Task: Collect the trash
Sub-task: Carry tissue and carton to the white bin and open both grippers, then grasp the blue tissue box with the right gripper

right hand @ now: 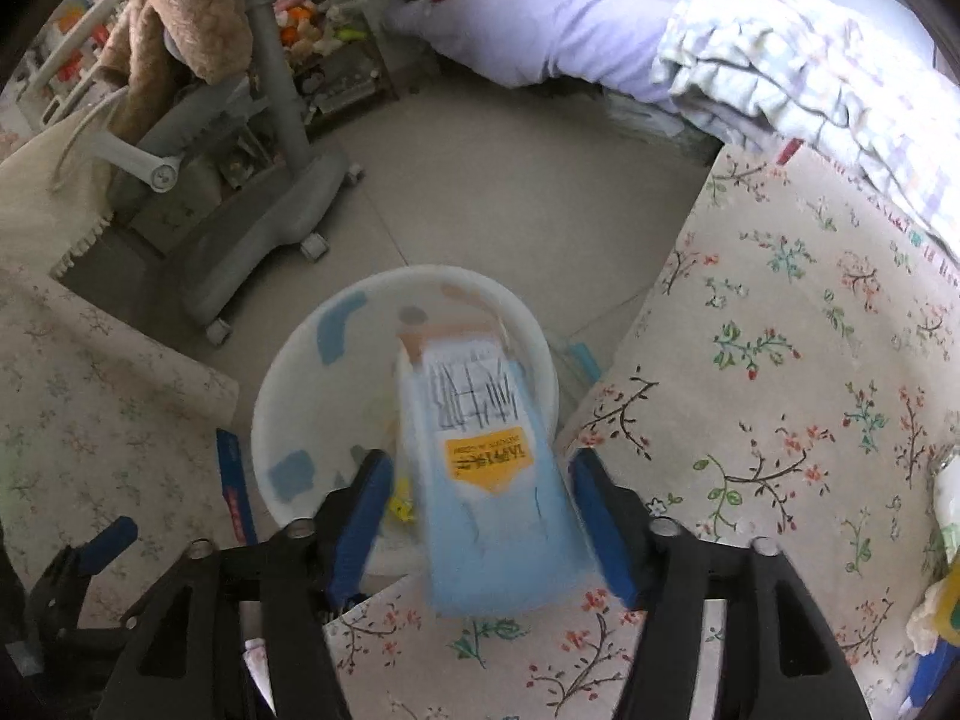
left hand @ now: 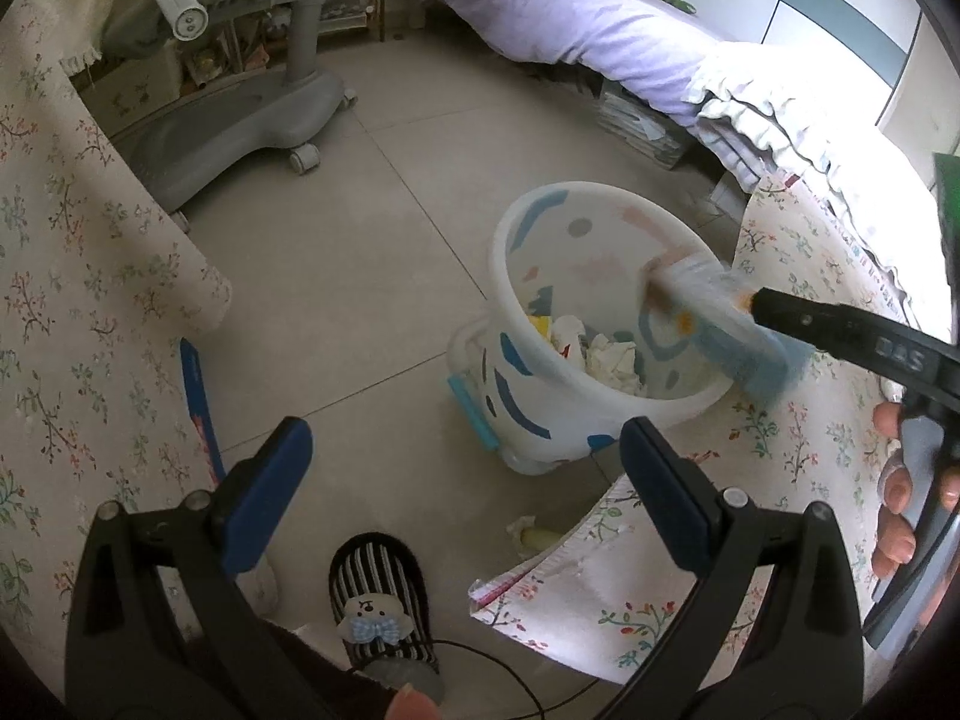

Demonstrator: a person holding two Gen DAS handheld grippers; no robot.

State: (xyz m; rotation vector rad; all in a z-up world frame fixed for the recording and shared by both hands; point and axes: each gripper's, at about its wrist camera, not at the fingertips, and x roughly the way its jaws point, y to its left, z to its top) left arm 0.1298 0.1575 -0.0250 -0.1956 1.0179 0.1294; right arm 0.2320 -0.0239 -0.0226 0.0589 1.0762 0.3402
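Here, nearest the viewer, the left gripper (left hand: pixel 465 498) hangs over the tiled floor (left hand: pixel 336 276) with its blue-padded fingers (left hand: pixel 267 498) spread wide apart and holding nothing; a striped slipper (left hand: pixel 379 603) sits just below it. To its right, the right gripper (right hand: pixel 480 525) has a blurred pale blue packet (right hand: pixel 492 480), with a yellow label and a printed barcode, between its fingers. In the right wrist view those fingers look parted, with a gap showing on the left side of the packet, so whether the packet is clamped or already slipping free cannot be told. The packet points down into a white bin (left hand: pixel 522 276) patterned with blue patches, which stands on the floor between two worktops draped in floral cloth (right hand: pixel 780 390). Crumpled paper (left hand: pixel 609 357) already lies in the bin. A small scrap (left hand: pixel 531 534) rests on the floor near the bin's foot. Farther back stand a grey wheeled chair base (left hand: pixel 240 126) and a bed (left hand: pixel 588 24). The likely risk: the long packet catches the bin's rim and tips out, landing on the floor.
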